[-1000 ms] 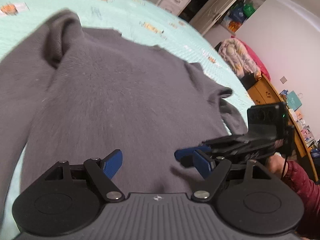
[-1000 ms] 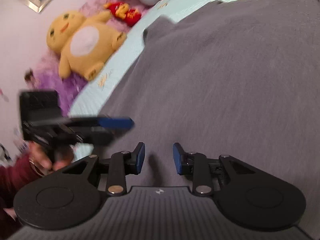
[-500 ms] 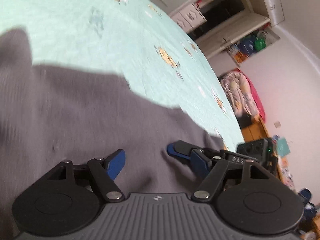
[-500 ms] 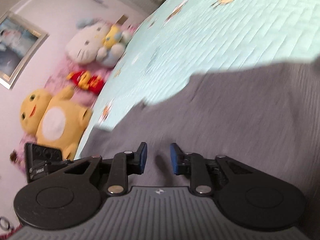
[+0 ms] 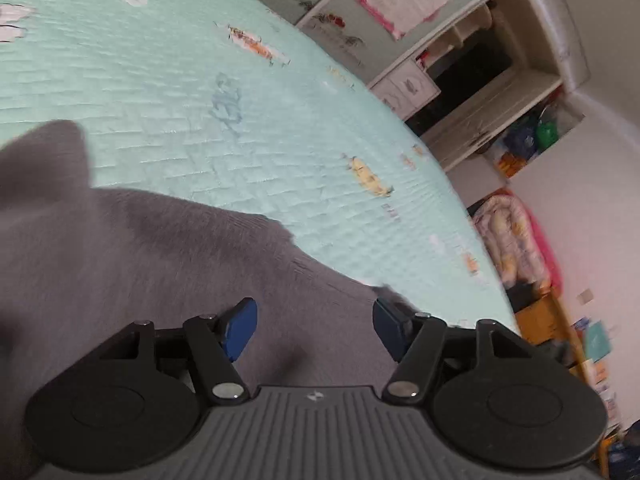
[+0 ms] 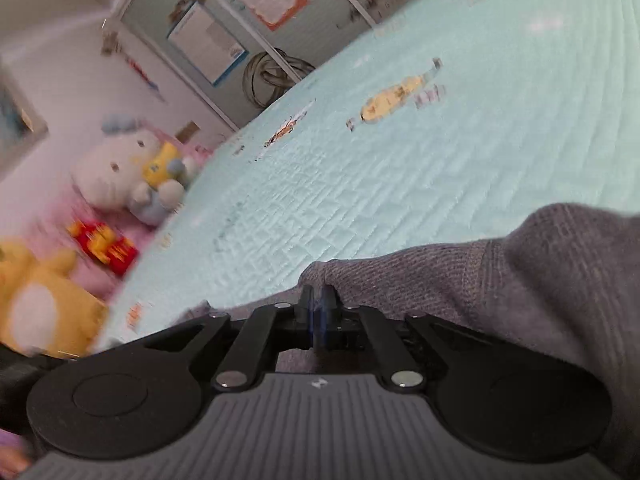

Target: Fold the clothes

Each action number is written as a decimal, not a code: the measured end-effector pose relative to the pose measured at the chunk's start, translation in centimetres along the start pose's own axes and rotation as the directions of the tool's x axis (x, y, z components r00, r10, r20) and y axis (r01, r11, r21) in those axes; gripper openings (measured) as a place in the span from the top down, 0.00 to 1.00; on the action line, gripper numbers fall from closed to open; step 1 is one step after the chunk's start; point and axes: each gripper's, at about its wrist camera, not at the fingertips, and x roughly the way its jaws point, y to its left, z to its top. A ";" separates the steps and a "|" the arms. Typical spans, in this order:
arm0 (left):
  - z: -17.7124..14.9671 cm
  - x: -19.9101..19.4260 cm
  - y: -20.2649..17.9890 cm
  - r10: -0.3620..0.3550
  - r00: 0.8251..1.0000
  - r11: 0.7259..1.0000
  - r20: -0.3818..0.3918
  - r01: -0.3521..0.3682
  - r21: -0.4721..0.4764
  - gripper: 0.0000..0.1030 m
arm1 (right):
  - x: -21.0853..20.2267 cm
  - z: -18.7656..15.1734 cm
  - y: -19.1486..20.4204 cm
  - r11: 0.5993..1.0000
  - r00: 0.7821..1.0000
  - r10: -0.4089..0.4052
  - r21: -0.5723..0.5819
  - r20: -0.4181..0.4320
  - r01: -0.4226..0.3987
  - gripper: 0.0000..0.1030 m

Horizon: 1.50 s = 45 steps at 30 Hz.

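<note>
A grey knit sweater [image 5: 132,264] lies spread on a mint green quilted bed [image 5: 200,80]. In the left wrist view my left gripper [image 5: 314,326] hovers low over the sweater near its far edge, blue pads wide apart and nothing between them. In the right wrist view my right gripper [image 6: 319,304] is shut on a bunched edge of the same sweater [image 6: 540,280], whose ribbed band rises to the right of the fingers. The cloth under the right gripper's body is hidden.
Plush toys [image 6: 132,176] and a yellow plush [image 6: 36,300] sit along the bed's left side by the wall. A wardrobe and shelves [image 5: 480,80] stand beyond the bed; a bundle of bedding [image 5: 516,240] and a wooden cabinet [image 5: 548,324] lie to the right.
Both grippers moved forward across the sweater toward its far edge. The right gripper went from open to shut on the sweater's edge. The left stayed open.
</note>
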 end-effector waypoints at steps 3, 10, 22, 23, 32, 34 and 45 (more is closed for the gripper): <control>-1.3 -7.1 -0.3 -0.024 0.997 1.000 0.069 0.023 0.013 0.33 | -2.9 -1.8 3.5 0.997 1.000 -0.013 -0.082 0.010 0.013 0.59; -5.3 -23.6 4.8 0.222 0.930 0.975 0.294 -0.206 -0.083 0.23 | -6.0 -8.5 9.6 0.955 0.949 0.290 0.106 -0.121 -0.278 0.59; -9.8 -25.0 10.5 0.301 0.944 0.949 0.137 -0.283 -0.137 0.25 | -4.0 -14.2 9.2 0.974 0.972 0.221 0.078 -0.085 -0.215 0.89; -10.1 -24.8 10.8 0.296 0.947 0.951 0.122 -0.280 -0.135 0.26 | -4.1 -14.3 9.4 0.977 0.974 0.210 0.065 -0.085 -0.205 0.89; -3.3 -24.9 10.1 0.338 0.921 0.940 0.192 -0.341 -0.018 0.98 | -3.9 -14.8 9.0 0.978 0.978 0.194 0.091 -0.080 -0.187 1.00; -0.3 -26.4 9.1 0.400 0.872 0.904 0.281 -0.426 0.035 0.98 | -4.0 -14.8 9.1 0.978 0.978 0.193 0.090 -0.079 -0.186 1.00; 12.4 -24.7 5.4 0.567 0.765 0.694 0.307 -0.644 0.323 0.92 | -4.0 -14.9 9.0 0.975 0.976 0.205 0.100 -0.075 -0.197 1.00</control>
